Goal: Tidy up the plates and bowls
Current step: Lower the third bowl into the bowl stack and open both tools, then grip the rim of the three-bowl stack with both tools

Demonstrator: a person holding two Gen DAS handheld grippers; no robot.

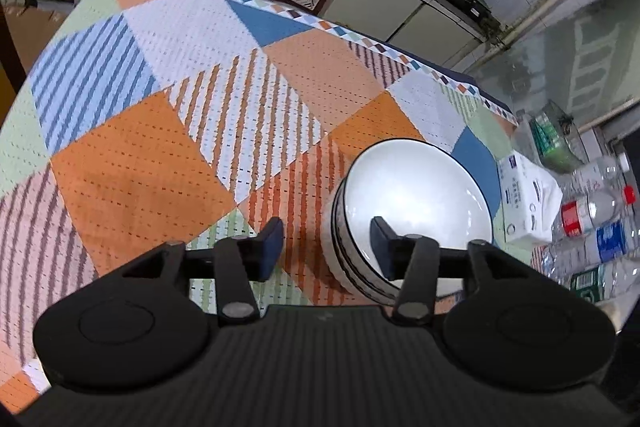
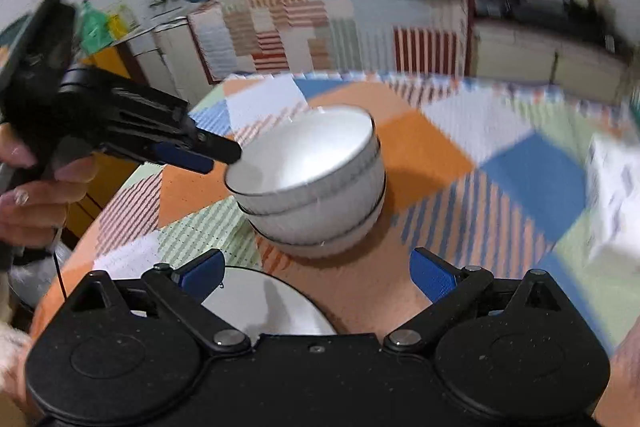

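A stack of three white bowls with dark rims (image 1: 412, 195) (image 2: 312, 179) stands on the patterned tablecloth (image 1: 200, 131). My left gripper (image 1: 326, 247) is open, its right fingertip over the top bowl's rim and its left fingertip outside the stack; it holds nothing. It also shows in the right wrist view (image 2: 208, 155) at the stack's left rim. My right gripper (image 2: 316, 277) is open and empty, just in front of the stack. A white plate (image 2: 272, 303) lies on the cloth under its left finger.
A white tissue pack (image 1: 524, 203) (image 2: 616, 195) lies right of the bowls. Several plastic bottles (image 1: 592, 215) lie beyond the table's right edge. Cabinets and a hanging patterned cloth (image 2: 332, 27) stand behind the table.
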